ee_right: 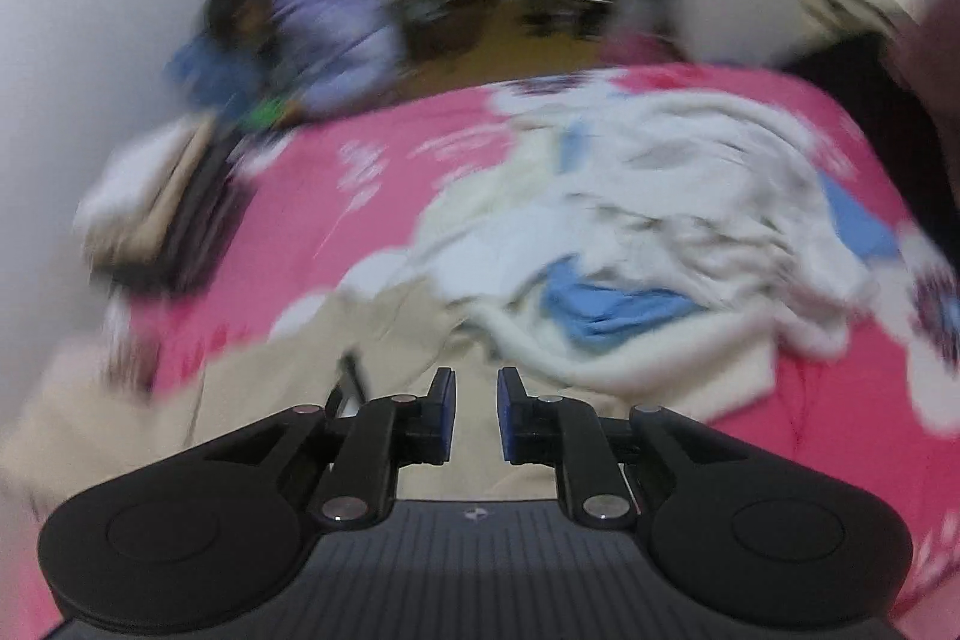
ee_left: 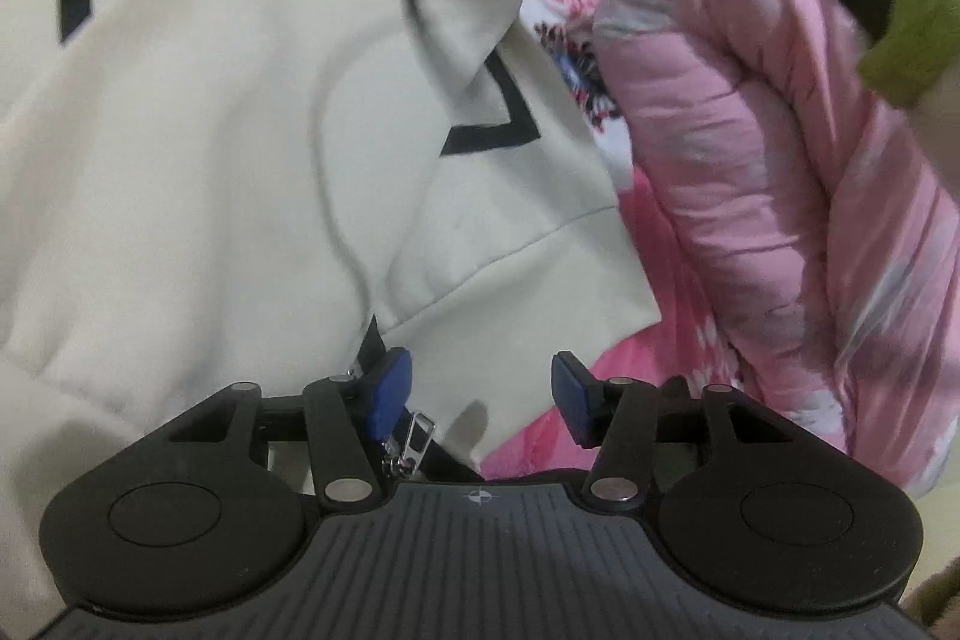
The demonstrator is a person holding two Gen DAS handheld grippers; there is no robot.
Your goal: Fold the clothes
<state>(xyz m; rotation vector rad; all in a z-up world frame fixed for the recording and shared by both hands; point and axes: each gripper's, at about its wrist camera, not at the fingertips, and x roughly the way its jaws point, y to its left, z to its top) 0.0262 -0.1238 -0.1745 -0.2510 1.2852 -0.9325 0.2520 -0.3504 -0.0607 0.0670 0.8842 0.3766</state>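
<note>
A cream sweatshirt [ee_left: 240,148] with black lettering fills the left wrist view, draped over the pink bed. My left gripper [ee_left: 480,394] is open just above its hem, with a metal zipper pull [ee_left: 414,439] hanging by the left pad. In the blurred right wrist view, my right gripper [ee_right: 475,412] is open with a narrow gap, empty, over beige cloth [ee_right: 288,364]. A heap of white and blue clothes [ee_right: 648,244] lies beyond it on the pink bedspread [ee_right: 360,196].
A person's pink padded sleeve [ee_left: 768,172] with a green cuff [ee_left: 918,10] is at the right of the left wrist view. Folded items [ee_right: 162,220] lie at the bed's left edge. A purple bundle [ee_right: 324,34] sits on the floor beyond.
</note>
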